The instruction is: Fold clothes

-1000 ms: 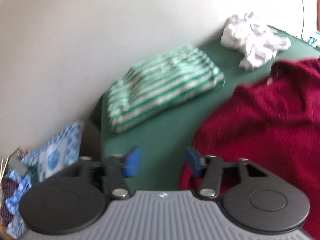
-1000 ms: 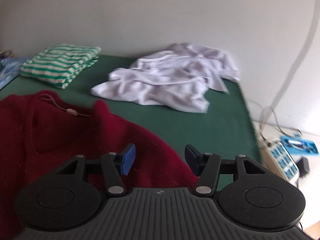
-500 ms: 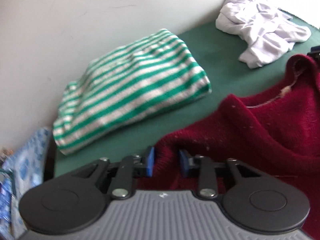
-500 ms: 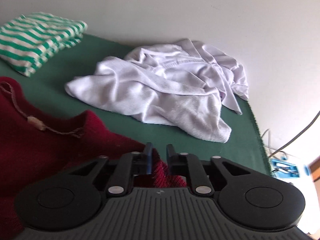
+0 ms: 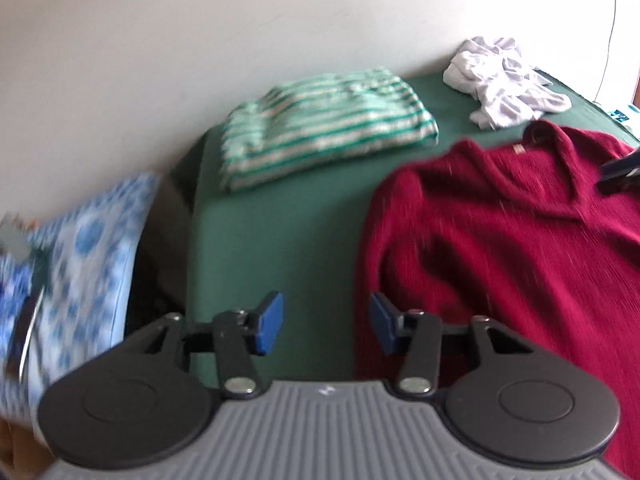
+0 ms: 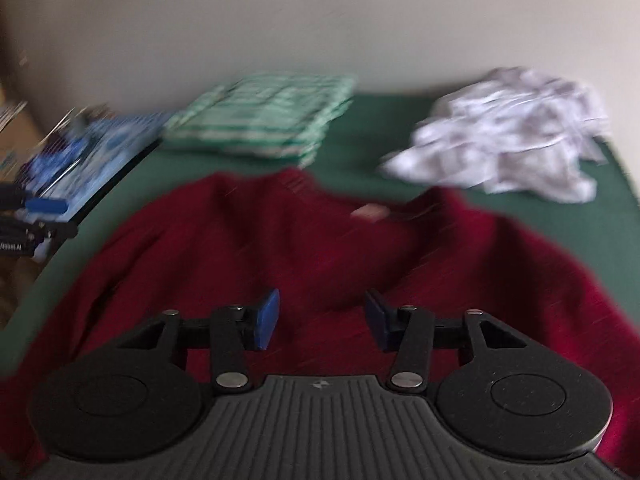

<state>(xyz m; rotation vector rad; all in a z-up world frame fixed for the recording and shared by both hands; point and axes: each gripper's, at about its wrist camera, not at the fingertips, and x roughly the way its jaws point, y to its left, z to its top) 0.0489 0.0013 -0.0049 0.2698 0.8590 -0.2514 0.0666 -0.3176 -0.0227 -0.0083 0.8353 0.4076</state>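
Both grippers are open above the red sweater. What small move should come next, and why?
Probably lower the left gripper onto the near left edge of the red sweater and close the fingers on it. The sweater lies spread and unfolded on the green table, and neither gripper holds anything.

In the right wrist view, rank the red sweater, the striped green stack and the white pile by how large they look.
1. Red sweater, largest by far, though also nearest the camera.
2. and 3. Striped green stack and white pile look about alike; the blur leaves them unranked.
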